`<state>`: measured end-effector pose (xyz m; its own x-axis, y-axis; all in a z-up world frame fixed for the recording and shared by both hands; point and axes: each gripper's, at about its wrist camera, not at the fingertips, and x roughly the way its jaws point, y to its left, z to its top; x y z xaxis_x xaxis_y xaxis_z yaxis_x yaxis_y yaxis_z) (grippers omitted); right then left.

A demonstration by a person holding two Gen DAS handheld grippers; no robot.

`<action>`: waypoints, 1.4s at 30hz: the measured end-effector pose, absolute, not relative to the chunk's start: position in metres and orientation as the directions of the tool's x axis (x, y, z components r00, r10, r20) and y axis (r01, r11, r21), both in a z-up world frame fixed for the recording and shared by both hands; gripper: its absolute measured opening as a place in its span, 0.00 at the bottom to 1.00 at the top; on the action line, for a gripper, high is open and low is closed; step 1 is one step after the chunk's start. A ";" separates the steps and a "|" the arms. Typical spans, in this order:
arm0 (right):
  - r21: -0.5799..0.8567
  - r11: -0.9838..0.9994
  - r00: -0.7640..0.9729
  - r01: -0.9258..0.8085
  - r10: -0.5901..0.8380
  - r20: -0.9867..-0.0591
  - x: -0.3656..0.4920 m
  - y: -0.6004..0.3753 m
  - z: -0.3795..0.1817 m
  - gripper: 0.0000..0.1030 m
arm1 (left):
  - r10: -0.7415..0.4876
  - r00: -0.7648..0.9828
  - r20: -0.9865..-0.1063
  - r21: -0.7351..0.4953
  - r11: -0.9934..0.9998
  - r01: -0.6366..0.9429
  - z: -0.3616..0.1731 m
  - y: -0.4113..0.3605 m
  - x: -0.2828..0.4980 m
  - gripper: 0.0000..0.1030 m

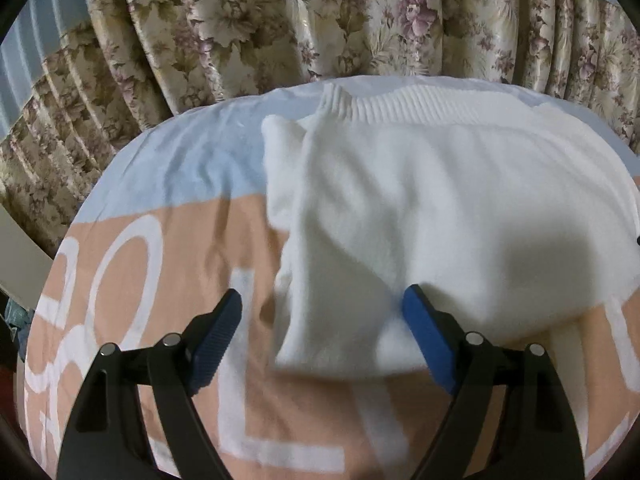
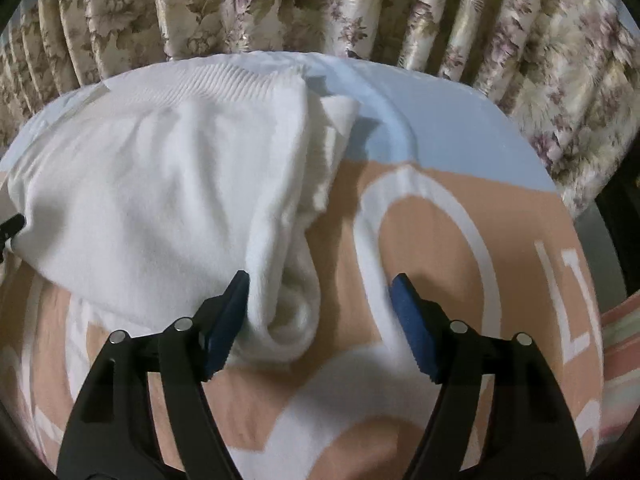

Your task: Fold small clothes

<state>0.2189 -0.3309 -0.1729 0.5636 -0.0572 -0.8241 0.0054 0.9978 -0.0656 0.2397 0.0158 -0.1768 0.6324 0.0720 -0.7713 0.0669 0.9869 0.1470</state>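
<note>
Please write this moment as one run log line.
left gripper: open | right gripper: open | white sweater: flat on bedsheet, near corners between jaws

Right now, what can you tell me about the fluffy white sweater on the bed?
The white sweater looks soft and fuzzy, like a knit. A ribbed band runs along its far edge, near the flowery curtain. It lies partly folded on a peach, blue and white bed cover, with layers overlapping at both sides. The left gripper is open around its near left corner, and the right gripper is open around a rolled, bunched part at its right side. Neither is squeezing it yet.
</note>
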 end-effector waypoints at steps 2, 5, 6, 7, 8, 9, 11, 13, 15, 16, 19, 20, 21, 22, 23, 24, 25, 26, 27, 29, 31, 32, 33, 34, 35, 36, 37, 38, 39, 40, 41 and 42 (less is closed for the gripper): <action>-0.026 0.999 0.558 0.022 -0.034 -0.829 0.214 -0.338 -0.174 0.73 | 0.068 0.630 -0.773 0.142 0.988 0.067 -0.177 0.018 0.233 0.81; 0.005 1.000 0.554 0.030 -0.012 -0.833 0.216 -0.342 -0.172 0.73 | 0.060 0.632 -0.773 0.140 0.987 0.077 -0.174 0.020 0.231 0.81; 0.008 1.000 0.555 0.030 -0.010 -0.832 0.217 -0.342 -0.170 0.72 | 0.056 0.633 -0.772 0.136 0.988 0.078 -0.173 0.021 0.230 0.81; 0.009 1.000 0.561 0.029 -0.009 -0.828 0.218 -0.341 -0.167 0.72 | 0.049 0.634 -0.772 0.131 0.988 0.082 -0.172 0.021 0.231 0.80; 0.010 1.000 0.567 0.028 -0.008 -0.824 0.219 -0.340 -0.164 0.71 | 0.048 0.635 -0.771 0.130 0.988 0.084 -0.171 0.021 0.230 0.80; 0.011 1.000 0.571 0.028 -0.007 -0.821 0.219 -0.339 -0.162 0.71 | 0.047 0.637 -0.770 0.131 0.988 0.085 -0.171 0.021 0.230 0.80; 0.015 0.999 0.578 0.028 -0.004 -0.816 0.223 -0.338 -0.158 0.71 | 0.046 0.644 -0.763 0.131 0.988 0.085 -0.169 0.020 0.229 0.80; 0.020 0.999 0.586 0.030 -0.002 -0.810 0.225 -0.337 -0.154 0.71 | 0.038 0.651 -0.758 0.123 0.989 0.085 -0.167 0.018 0.228 0.80; 0.026 0.999 0.603 0.033 0.000 -0.798 0.226 -0.336 -0.149 0.71 | 0.033 0.658 -0.752 0.121 0.989 0.089 -0.165 0.016 0.227 0.80; 0.024 0.999 0.612 0.035 -0.002 -0.791 0.227 -0.337 -0.147 0.71 | 0.032 0.662 -0.749 0.122 0.988 0.090 -0.162 0.015 0.227 0.80; 0.011 1.000 0.619 0.025 -0.007 -0.785 0.232 -0.334 -0.145 0.71 | 0.029 0.671 -0.741 0.118 0.989 0.088 -0.156 0.011 0.231 0.80; 0.009 1.000 0.618 0.025 -0.008 -0.786 0.234 -0.335 -0.145 0.71 | 0.026 0.673 -0.739 0.113 0.990 0.086 -0.154 0.010 0.232 0.80; 0.015 1.000 0.618 0.026 -0.004 -0.786 0.237 -0.336 -0.144 0.71 | 0.021 0.676 -0.737 0.106 0.991 0.085 -0.152 0.009 0.234 0.80; 0.023 0.999 0.615 0.030 0.000 -0.788 0.240 -0.337 -0.145 0.71 | 0.018 0.681 -0.732 0.102 0.991 0.084 -0.149 0.007 0.237 0.80; 0.029 0.999 0.612 0.032 0.003 -0.791 0.244 -0.337 -0.146 0.71 | 0.016 0.684 -0.729 0.101 0.991 0.084 -0.146 0.005 0.239 0.80; 0.036 0.999 0.610 0.035 0.007 -0.792 0.248 -0.337 -0.147 0.71 | 0.013 0.686 -0.728 0.100 0.991 0.087 -0.144 0.003 0.241 0.80; 0.038 0.999 0.609 0.037 0.008 -0.793 0.251 -0.338 -0.148 0.71 | 0.010 0.690 -0.724 0.100 0.991 0.091 -0.142 0.000 0.244 0.80; 0.042 0.998 0.604 0.040 0.009 -0.797 0.255 -0.338 -0.150 0.71 | 0.006 0.690 -0.724 0.099 0.990 0.096 -0.140 -0.005 0.248 0.80; 0.056 0.997 0.600 0.045 0.018 -0.800 0.260 -0.339 -0.152 0.71 | 0.004 0.690 -0.723 0.100 0.990 0.099 -0.138 -0.009 0.251 0.80; 0.076 0.996 0.591 0.052 0.030 -0.806 0.267 -0.340 -0.154 0.71 | -0.001 0.693 -0.721 0.098 0.990 0.104 -0.135 -0.016 0.257 0.80; 0.097 0.993 0.585 0.061 0.043 -0.810 0.274 -0.341 -0.157 0.71 | -0.013 0.694 -0.720 0.089 0.990 0.111 -0.132 -0.025 0.264 0.80; 0.107 0.992 0.585 0.067 0.048 -0.810 0.278 -0.342 -0.158 0.71 | -0.019 0.693 -0.721 0.085 0.990 0.115 -0.131 -0.028 0.265 0.80; 0.123 0.990 0.583 0.072 0.058 -0.811 0.281 -0.343 -0.159 0.71 | -0.029 0.692 -0.721 0.077 0.990 0.121 -0.130 -0.034 0.268 0.80; 0.145 0.986 0.581 0.077 0.073 -0.811 0.284 -0.345 -0.161 0.71 | -0.037 0.693 -0.720 0.070 0.990 0.126 -0.129 -0.038 0.268 0.80; 0.161 0.983 0.580 0.084 0.083 -0.811 0.286 -0.346 -0.162 0.71 | -0.045 0.693 -0.720 0.065 0.989 0.131 -0.129 -0.043 0.269 0.80; 0.178 0.980 0.577 0.089 0.095 -0.811 0.288 -0.348 -0.163 0.71 | -0.053 0.691 -0.721 0.060 0.989 0.138 -0.128 -0.048 0.270 0.80; 0.199 0.976 0.574 0.089 0.113 -0.811 0.291 -0.349 -0.164 0.71 | -0.065 0.691 -0.720 0.053 0.988 0.148 -0.129 -0.055 0.270 0.80; 0.216 0.972 0.570 0.088 0.129 -0.811 0.293 -0.349 -0.166 0.71 | -0.072 0.690 -0.721 0.051 0.987 0.156 -0.129 -0.059 0.270 0.80; 0.231 0.969 0.565 0.084 0.144 -0.812 0.296 -0.349 -0.168 0.71 | -0.077 0.688 -0.721 0.049 0.985 0.163 -0.130 -0.064 0.270 0.80; 0.237 0.968 0.561 0.081 0.152 -0.814 0.297 -0.348 -0.169 0.71 | -0.082 0.686 -0.723 0.050 0.984 0.170 -0.131 -0.069 0.270 0.80; 0.242 0.967 0.557 0.079 0.159 -0.815 0.298 -0.347 -0.171 0.72 | -0.086 0.683 -0.725 0.050 0.983 0.177 -0.133 -0.073 0.271 0.80; 0.241 0.967 0.557 0.077 0.159 -0.815 0.299 -0.347 -0.172 0.72 | -0.088 0.681 -0.727 0.051 0.982 0.182 -0.135 -0.076 0.270 0.80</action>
<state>0.2992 -0.3468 -0.1715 0.5567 0.1590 -0.8153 0.0770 0.9674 0.2412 0.2704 -0.0756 -0.1346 0.6809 -0.0883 -0.7270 0.1821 0.9820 0.0512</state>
